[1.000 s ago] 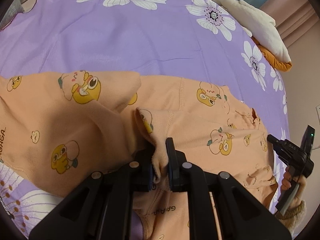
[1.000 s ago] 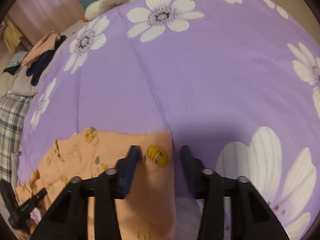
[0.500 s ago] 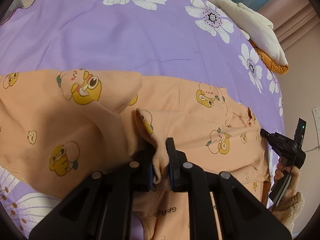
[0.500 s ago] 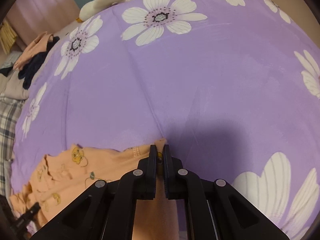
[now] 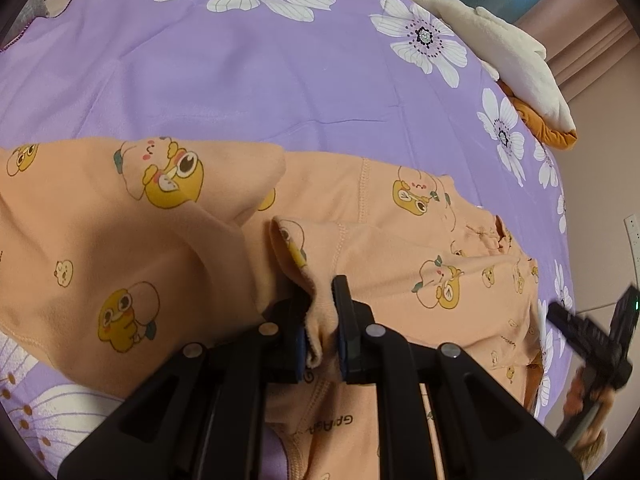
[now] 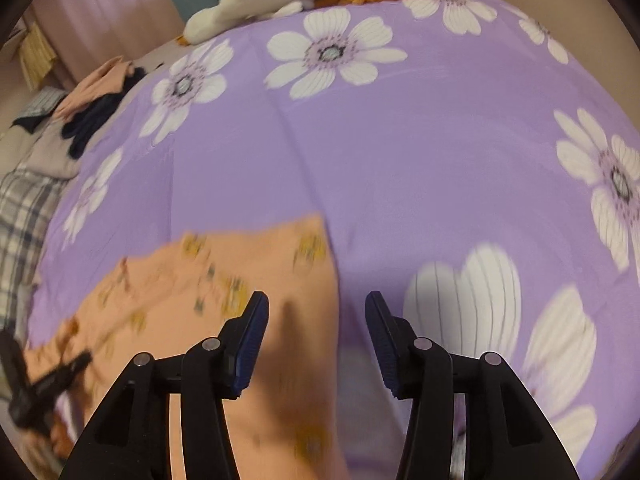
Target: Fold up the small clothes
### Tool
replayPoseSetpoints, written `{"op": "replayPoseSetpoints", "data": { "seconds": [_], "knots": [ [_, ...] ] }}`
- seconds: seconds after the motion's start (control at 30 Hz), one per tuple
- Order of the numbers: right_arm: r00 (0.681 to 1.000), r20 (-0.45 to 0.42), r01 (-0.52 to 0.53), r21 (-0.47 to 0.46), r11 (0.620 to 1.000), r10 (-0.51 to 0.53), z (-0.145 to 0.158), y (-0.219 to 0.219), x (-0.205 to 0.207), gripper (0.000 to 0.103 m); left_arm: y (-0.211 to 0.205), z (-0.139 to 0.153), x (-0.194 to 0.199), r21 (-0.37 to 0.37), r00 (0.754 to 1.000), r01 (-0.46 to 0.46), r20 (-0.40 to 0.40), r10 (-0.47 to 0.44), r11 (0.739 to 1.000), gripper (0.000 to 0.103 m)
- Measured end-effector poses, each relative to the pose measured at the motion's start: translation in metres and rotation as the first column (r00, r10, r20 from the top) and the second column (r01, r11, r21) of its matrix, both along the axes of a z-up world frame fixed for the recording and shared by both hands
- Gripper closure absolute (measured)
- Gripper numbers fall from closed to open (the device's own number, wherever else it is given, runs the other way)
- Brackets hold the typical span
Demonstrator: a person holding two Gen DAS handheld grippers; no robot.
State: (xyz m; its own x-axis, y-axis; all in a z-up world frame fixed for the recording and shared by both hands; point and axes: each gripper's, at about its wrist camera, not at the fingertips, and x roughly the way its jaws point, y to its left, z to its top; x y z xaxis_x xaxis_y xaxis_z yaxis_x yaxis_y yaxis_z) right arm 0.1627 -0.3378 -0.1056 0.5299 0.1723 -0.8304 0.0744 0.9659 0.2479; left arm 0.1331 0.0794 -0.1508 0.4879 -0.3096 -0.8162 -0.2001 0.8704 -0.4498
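An orange garment (image 5: pixel 120 248) printed with yellow cartoon ducks lies spread on the purple flowered bedsheet (image 5: pixel 240 80). My left gripper (image 5: pixel 322 320) is shut on a bunched fold of this orange garment near its middle, the cloth pinched between the blue pads. In the right wrist view the same orange garment (image 6: pixel 248 280) lies blurred below and to the left, its right edge running under the gap. My right gripper (image 6: pixel 316 320) hovers above that edge with its jaws opening, and no cloth is pinched between them. The right gripper (image 5: pixel 592 340) also shows at the far right of the left wrist view.
A cream and orange plush blanket (image 5: pixel 500 52) lies at the far edge of the bed. A pile of other clothes (image 6: pixel 92 108) and a plaid cloth (image 6: pixel 24 216) sit at the left. A wall (image 5: pixel 600 184) bounds the bed on the right.
My right gripper closed on the garment's corner, then opened and let it go while pulling back and up. The left gripper kept its pinch and stayed put.
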Motion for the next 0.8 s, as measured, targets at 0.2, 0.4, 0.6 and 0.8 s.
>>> {"op": "replayPoseSetpoints", "data": {
  "seconds": [0.2, 0.4, 0.6, 0.8],
  "knots": [
    [0.996, -0.078, -0.029, 0.057, 0.998, 0.034, -0.021, 0.004, -0.032, 0.053, -0.002, 0.0, 0.001, 0.017, 1.0, 0.003, 0.003, -0.003, 1.0, 0.089],
    [0.996, -0.077, -0.051, 0.046, 0.998, 0.055, -0.026, 0.009, -0.039, 0.058, -0.004, -0.001, 0.001, 0.029, 1.0, 0.001, 0.004, -0.001, 1.0, 0.089],
    [0.998, -0.045, -0.044, 0.06, 0.997, 0.047, -0.017, 0.012, -0.043, 0.094, -0.004, -0.001, 0.001, 0.03, 1.0, 0.004, 0.006, -0.004, 1.0, 0.088],
    [0.999, -0.05, -0.001, 0.086, 0.996, 0.005, -0.022, 0.002, -0.048, 0.095, -0.004, -0.001, 0.001, 0.035, 1.0, 0.004, 0.008, -0.005, 0.999, 0.088]
  ]
}}
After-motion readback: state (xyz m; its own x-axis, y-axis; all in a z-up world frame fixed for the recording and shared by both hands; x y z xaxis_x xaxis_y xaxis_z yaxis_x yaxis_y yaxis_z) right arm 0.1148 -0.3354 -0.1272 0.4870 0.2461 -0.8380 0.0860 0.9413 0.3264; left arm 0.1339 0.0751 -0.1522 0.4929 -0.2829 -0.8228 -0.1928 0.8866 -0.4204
